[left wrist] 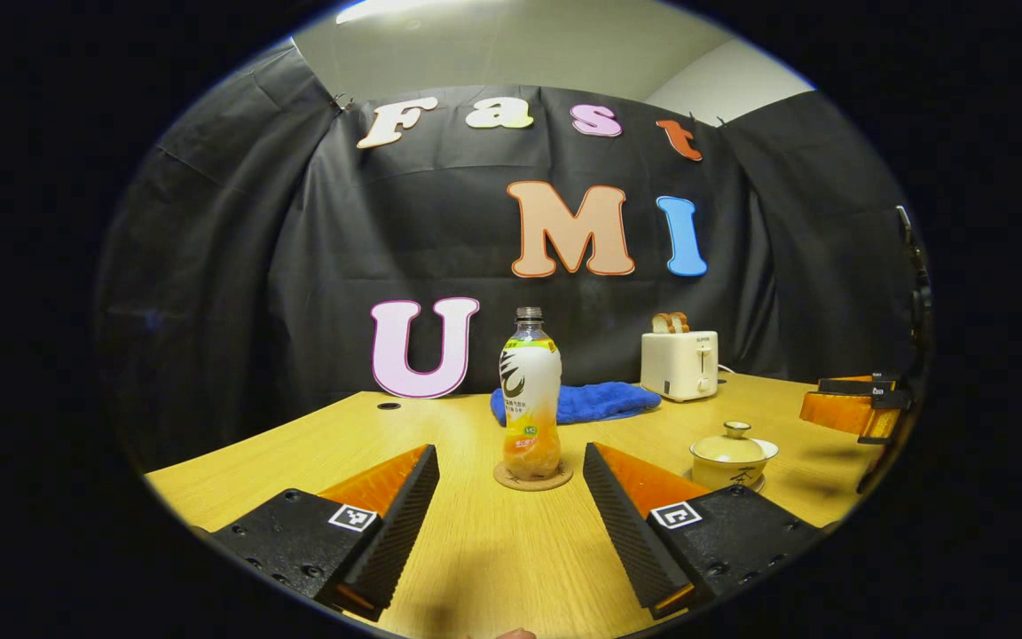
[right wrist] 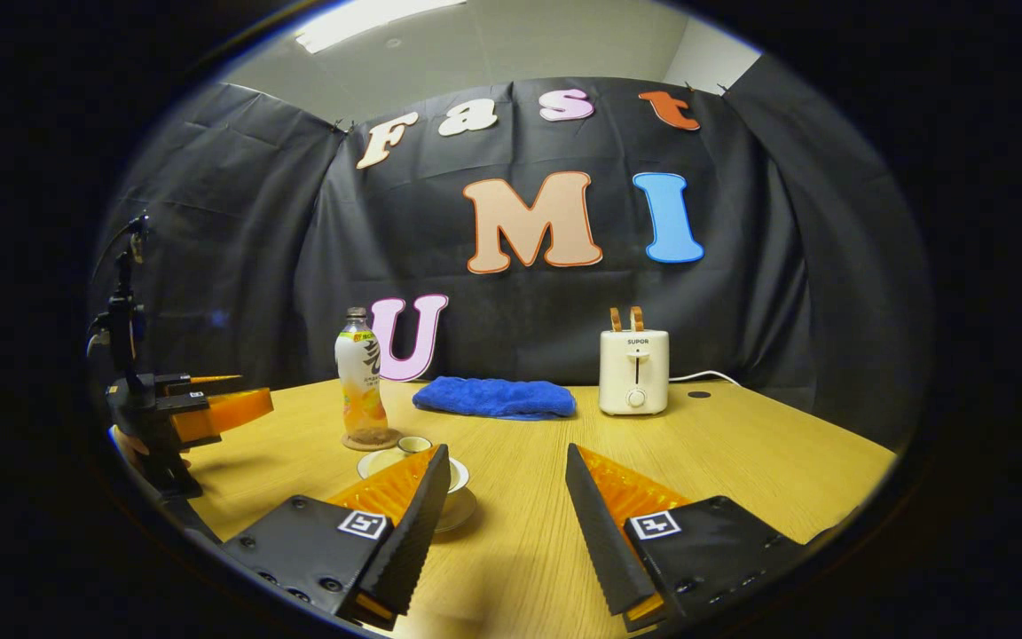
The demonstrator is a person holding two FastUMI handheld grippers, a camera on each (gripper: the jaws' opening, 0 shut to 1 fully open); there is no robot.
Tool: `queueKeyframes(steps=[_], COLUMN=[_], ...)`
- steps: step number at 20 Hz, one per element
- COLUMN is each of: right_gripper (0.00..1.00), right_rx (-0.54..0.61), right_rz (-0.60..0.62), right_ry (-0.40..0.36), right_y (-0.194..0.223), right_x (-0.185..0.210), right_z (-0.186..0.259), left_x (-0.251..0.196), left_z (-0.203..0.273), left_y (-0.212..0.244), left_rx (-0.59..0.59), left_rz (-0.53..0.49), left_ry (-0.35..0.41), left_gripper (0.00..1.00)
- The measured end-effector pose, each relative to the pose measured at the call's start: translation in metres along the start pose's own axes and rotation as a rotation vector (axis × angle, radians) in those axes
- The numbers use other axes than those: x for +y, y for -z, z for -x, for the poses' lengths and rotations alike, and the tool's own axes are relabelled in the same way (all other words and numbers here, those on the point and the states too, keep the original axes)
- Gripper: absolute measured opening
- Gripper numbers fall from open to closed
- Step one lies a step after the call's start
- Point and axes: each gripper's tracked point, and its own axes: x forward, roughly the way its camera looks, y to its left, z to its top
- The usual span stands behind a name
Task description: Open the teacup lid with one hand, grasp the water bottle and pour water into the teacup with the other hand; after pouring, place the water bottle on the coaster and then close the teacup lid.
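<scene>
A capless bottle (left wrist: 530, 399) with orange drink stands upright on a round cork coaster (left wrist: 532, 477), straight ahead of my open left gripper (left wrist: 511, 506), a little beyond its fingertips. To its right sits a cream teacup (left wrist: 733, 459) with its lid (left wrist: 735, 434) on, resting on a saucer. In the right gripper view the bottle (right wrist: 361, 377) stands on its coaster (right wrist: 371, 439) at left, and the lidded teacup (right wrist: 413, 453) is partly hidden behind the left finger of my open right gripper (right wrist: 502, 506). Both grippers hold nothing.
A blue towel (left wrist: 577, 401) lies at the back of the wooden table (left wrist: 493, 550), and a white toaster (left wrist: 680, 362) with toast stands beside it. The other gripper (left wrist: 857, 410) hovers at the right edge; in the right gripper view the other gripper (right wrist: 183, 413) is at far left.
</scene>
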Motion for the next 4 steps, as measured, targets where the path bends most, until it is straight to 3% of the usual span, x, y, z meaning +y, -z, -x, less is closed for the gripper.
queueKeyframes(steps=[4], right_gripper=[0.82], right_rx=[-0.001], right_rz=[0.002], right_ry=[0.005], right_y=[0.0006], right_x=[0.0006], right_z=[0.0004], left_x=[0.0028], left_z=[-0.0032], left_y=[0.0057], left_rx=[0.025], left_rz=[0.001], left_ry=[-0.015], left_gripper=[0.96])
